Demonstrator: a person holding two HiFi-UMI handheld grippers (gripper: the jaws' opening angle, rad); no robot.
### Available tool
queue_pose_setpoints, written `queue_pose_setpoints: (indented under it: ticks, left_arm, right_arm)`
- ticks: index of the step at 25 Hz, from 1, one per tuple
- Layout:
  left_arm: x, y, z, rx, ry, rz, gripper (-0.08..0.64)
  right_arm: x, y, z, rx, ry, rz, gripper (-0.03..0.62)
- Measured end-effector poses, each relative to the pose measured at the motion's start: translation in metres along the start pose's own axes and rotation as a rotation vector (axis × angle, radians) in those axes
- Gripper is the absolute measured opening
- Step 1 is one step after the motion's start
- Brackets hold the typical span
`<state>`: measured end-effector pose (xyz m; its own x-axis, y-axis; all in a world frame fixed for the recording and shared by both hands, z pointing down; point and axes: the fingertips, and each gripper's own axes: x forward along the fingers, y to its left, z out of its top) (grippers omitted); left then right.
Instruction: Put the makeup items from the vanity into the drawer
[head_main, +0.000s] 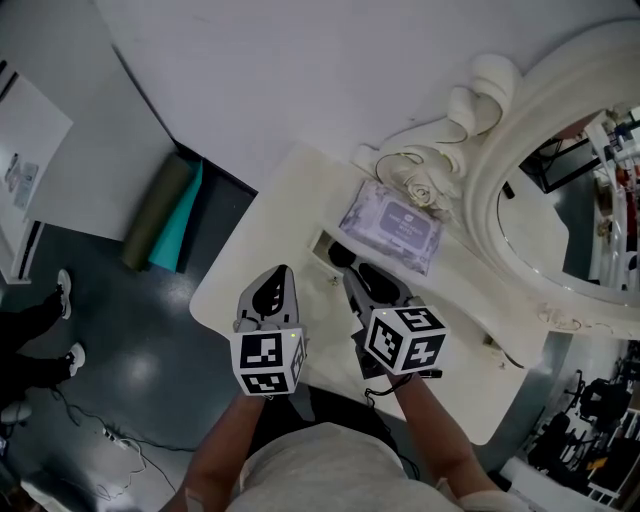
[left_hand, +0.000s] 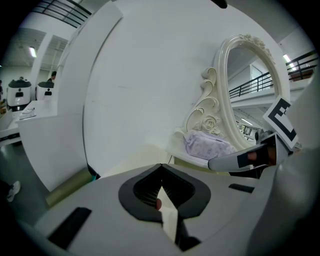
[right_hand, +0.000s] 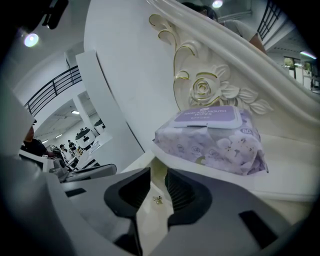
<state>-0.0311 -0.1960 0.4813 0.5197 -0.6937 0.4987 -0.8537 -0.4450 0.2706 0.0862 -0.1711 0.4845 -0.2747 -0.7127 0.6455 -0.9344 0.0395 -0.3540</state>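
Found right gripper (right_hand: 159, 172) with jaws apart, gripping nothing, poised low over the open drawer (head_main: 324, 246); judged placed there for a drop-off. Noted small gold speck (right_hand: 157, 200) beneath the gap; cannot identify. Found left gripper (left_hand: 161, 169) closed, empty, held aside, apparently idle. Located pack of wipes (right_hand: 212, 137) on the vanity (head_main: 235, 295) against the mirror base (right_hand: 202, 90), not yet stowed.

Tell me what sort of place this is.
Likely a mock dressing corner staged in a workshop hall: a white vanity with an ornate oval mirror and a wipes pack, beside bare grey floor with loose cables.
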Motion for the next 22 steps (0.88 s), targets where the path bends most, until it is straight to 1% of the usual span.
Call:
queue_pose_setpoints:
  ticks: [5, 9, 16, 22]
  left_arm:
    - [-0.004, -0.004, -0.002, 0.007, -0.001, -0.013, 0.004]
    - [-0.011, -0.008, 0.0, 0.017, -0.007, -0.028, 0.003]
    - [-0.029, -0.02, 0.007, 0.044, -0.032, -0.069, 0.003]
    - [-0.043, -0.035, 0.014, 0.081, -0.043, -0.129, 0.003]
  right_arm:
    - [-0.006, 0.001, -0.004, 0.004, -0.011, -0.009, 0.114]
    - [-0.017, 0.001, -0.002, 0.009, -0.044, -0.03, 0.114]
    - [-0.049, -0.002, 0.002, 0.025, -0.121, -0.099, 0.104]
    - [-0.083, -0.002, 0.004, 0.058, -0.208, -0.172, 0.069]
